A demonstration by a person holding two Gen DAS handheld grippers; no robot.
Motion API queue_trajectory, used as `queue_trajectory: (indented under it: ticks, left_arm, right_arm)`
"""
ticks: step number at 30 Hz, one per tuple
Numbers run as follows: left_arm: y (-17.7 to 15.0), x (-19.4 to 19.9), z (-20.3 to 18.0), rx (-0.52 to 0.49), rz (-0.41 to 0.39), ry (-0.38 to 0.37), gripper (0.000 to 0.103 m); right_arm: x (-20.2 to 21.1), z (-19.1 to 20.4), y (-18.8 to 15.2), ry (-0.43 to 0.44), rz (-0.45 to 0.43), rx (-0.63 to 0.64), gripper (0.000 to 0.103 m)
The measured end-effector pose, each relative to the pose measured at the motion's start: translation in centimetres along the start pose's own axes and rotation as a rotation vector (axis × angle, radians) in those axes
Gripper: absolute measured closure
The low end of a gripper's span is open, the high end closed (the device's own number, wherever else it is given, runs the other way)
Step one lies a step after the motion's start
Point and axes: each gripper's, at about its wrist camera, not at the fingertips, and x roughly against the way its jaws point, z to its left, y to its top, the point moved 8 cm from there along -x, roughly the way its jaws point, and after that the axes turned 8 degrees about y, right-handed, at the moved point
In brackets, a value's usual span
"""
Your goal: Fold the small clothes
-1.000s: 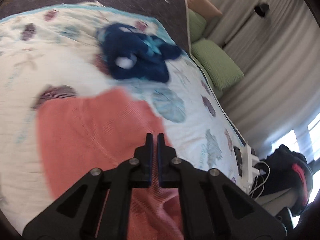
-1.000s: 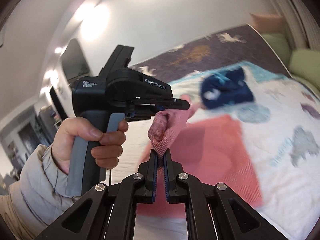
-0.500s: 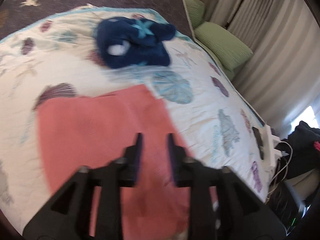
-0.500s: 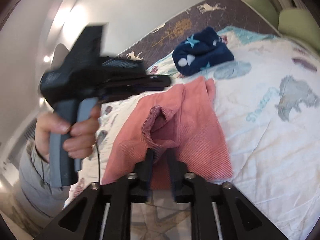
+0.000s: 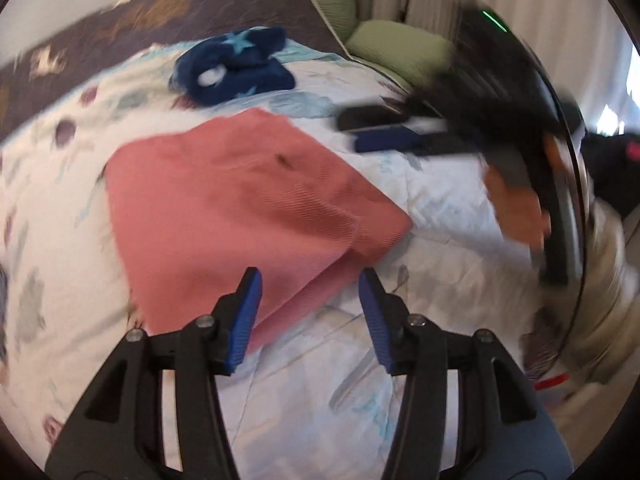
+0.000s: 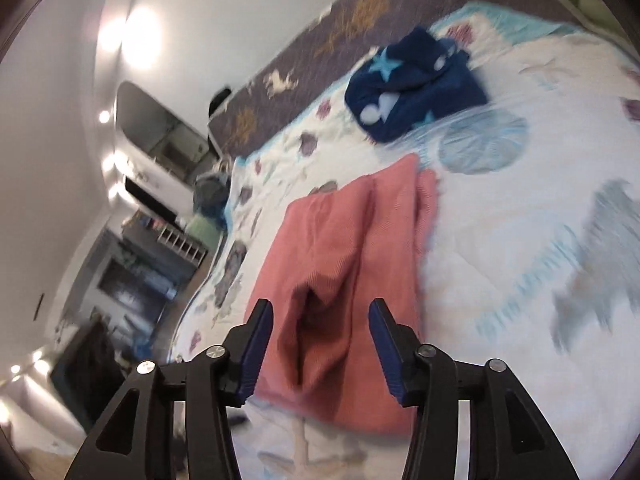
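A pink ribbed garment (image 5: 240, 208) lies folded over on the white patterned bedspread (image 5: 440, 216). It also shows in the right wrist view (image 6: 344, 264), with a raised fold near its front edge. My left gripper (image 5: 310, 308) is open and empty just above the garment's near corner. My right gripper (image 6: 320, 340) is open and empty over the garment's near end. The right gripper also appears blurred in the left wrist view (image 5: 392, 132), at the garment's right.
A dark blue star-patterned garment (image 5: 232, 68) lies bunched at the far side of the bed, also in the right wrist view (image 6: 412, 88). Green pillows (image 5: 396, 48) sit at the far right. A brown blanket (image 5: 140, 12) covers the bed's far end.
Both grippers have opened and let go of the pink garment, which has dropped flat onto the bed. Both have pulled back toward its near edge.
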Motion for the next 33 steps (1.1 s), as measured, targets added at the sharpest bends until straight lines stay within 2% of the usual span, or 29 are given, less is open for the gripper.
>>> queue_trajectory:
  ticks: [2,4,6,9,10,11,12,14,20,25,26,27,28,29,33]
  left_arm:
    - [0.7,-1.2,-1.0,-0.043,-0.025,0.031,0.051]
    - [1.4,-2.8,-1.4,-0.064,-0.016,0.057,0.051]
    - [1.6,-3.6,-1.5,-0.057,-0.003,0.048,0.050]
    - [2.1,-4.2,-1.5,-0.061,-0.016,0.043,0.051]
    - [2.2,-4.3,-1.3,-0.061,-0.023,0.039,0.060]
    - [2.2,-4.4,-1.1,-0.056,-0.023,0.031,0.082]
    - [2.2,-4.5,-0.8,-0.042,-0.015,0.013,0.089]
    - [2.2,-4.2,0.3,0.016,-0.011,-0.045,0.093]
    - [1.3,-3.1,1.5,0.150,0.009,-0.195,0.093]
    - [1.1,-3.2,1.4,0.184,0.024,-0.218,0.093]
    - [1.2,-3.2,1.3,0.186,0.025,-0.223,0.093]
    - [1.3,-3.0,1.1,0.188,0.024,-0.229,0.093]
    - [1.5,-2.9,1.0,0.189,0.021,-0.236,0.093]
    - [1.6,-2.6,0.9,0.189,0.015,-0.241,0.093]
    - [2.4,-1.5,0.7,0.210,-0.002,-0.292,0.093]
  right_arm:
    - [-1.8,-0.7,1.2,0.021,0.054,-0.063,0.050]
    - [-3.4,-1.1,1.6,0.066,0.113,-0.109,0.049]
    - [-4.9,-1.4,1.7,0.097,0.172,-0.147,0.048]
    - [-6.2,-1.8,1.1,0.091,0.226,-0.147,0.045]
    - [-6.5,-2.0,0.9,0.089,0.238,-0.150,0.045]
    - [-6.7,-2.3,0.6,0.085,0.249,-0.159,0.045]
    - [-6.8,-2.6,0.4,0.083,0.256,-0.169,0.045]
    - [-7.0,-3.0,0.4,0.098,0.261,-0.182,0.044]
    - [-8.9,-3.5,2.5,0.123,0.264,-0.194,0.038]
    - [-12.0,-3.4,5.1,0.096,0.271,-0.178,0.037]
    - [-12.4,-3.2,5.5,0.085,0.265,-0.162,0.042]
    - [-12.7,-3.0,6.0,0.068,0.246,-0.132,0.052]
    - [-12.8,-2.7,6.3,0.042,0.233,-0.102,0.086]
    - [-12.7,-2.5,6.6,0.001,0.223,-0.071,0.095]
    - [-10.8,0.0,7.5,0.001,0.148,0.014,0.095]
